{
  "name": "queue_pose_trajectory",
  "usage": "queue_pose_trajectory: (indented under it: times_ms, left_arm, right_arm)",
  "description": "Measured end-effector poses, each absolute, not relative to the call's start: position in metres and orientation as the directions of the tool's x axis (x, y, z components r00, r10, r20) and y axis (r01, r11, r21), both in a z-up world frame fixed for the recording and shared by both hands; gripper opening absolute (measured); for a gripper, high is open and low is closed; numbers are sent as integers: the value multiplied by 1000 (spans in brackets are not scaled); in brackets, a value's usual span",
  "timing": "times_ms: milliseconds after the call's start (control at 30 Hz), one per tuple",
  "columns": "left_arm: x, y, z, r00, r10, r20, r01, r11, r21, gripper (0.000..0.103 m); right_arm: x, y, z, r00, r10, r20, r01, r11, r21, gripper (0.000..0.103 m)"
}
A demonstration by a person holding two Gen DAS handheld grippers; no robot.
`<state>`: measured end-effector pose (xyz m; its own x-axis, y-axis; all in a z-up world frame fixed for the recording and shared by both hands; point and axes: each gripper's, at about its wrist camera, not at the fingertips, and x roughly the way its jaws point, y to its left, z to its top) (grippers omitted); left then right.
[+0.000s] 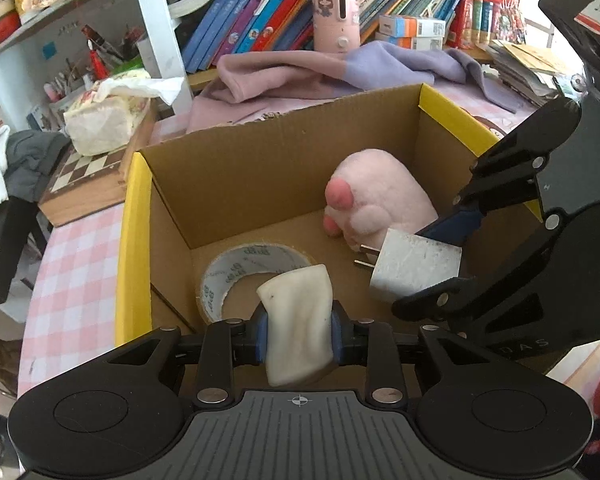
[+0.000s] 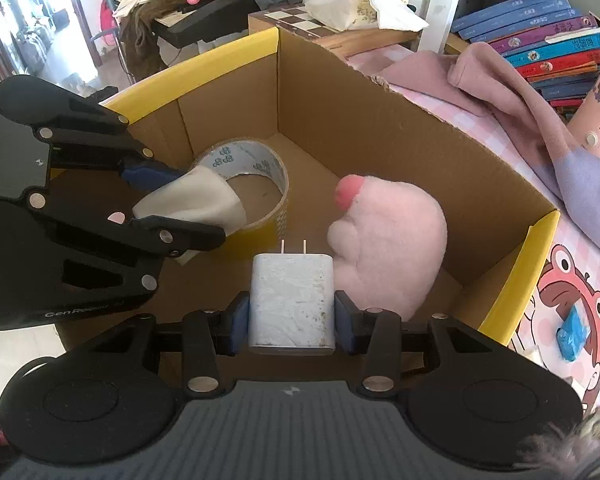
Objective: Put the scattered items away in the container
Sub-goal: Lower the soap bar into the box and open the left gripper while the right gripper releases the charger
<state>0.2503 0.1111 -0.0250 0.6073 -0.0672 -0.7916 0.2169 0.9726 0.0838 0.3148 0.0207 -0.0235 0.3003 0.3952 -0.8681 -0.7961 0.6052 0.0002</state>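
Over the box (image 1: 284, 148): left claw (image 1: 299, 334) clamped on a white eraser (image 1: 298, 320), right claw (image 2: 291, 322) on a charger (image 2: 291, 300). Tape (image 2: 256, 184) and plush (image 2: 396, 232) inside. Blue scrap (image 2: 574, 332) seen only from right, on table (image 2: 572, 240). Bare floor between them.

Both tongs (image 1: 298, 334) (image 2: 291, 322) are matte black with blue pads, silver rivets and ribbed grey bases.
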Motion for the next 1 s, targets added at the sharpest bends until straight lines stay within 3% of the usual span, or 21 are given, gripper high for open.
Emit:
queue_pose_trajectory:
  times_ms: [500, 633, 767, 833, 1000]
  left_arm:
    - [252, 109, -27, 597, -41, -801, 210, 972, 107, 35]
    - [247, 111, -21, 608, -31, -793, 193, 975, 110, 36]
    - [238, 108, -15, 623, -5, -782, 185, 972, 142, 39]
    - [231, 106, -9, 645, 21, -764, 169, 971, 170, 48]
    - [214, 109, 12, 699, 39, -714, 128, 976, 179, 55]
  right_arm:
    - [316, 20, -21, 299, 411, -861, -788, 615, 20, 43]
    - [316, 18, -19, 304, 427, -851, -781, 623, 34, 52]
    - [308, 14, -15, 322, 442, -837, -780, 625, 30, 56]
    - [302, 11, -11, 337, 451, -827, -777, 629, 26, 58]
    - [287, 0, 9, 405, 485, -775, -759, 651, 10, 70]
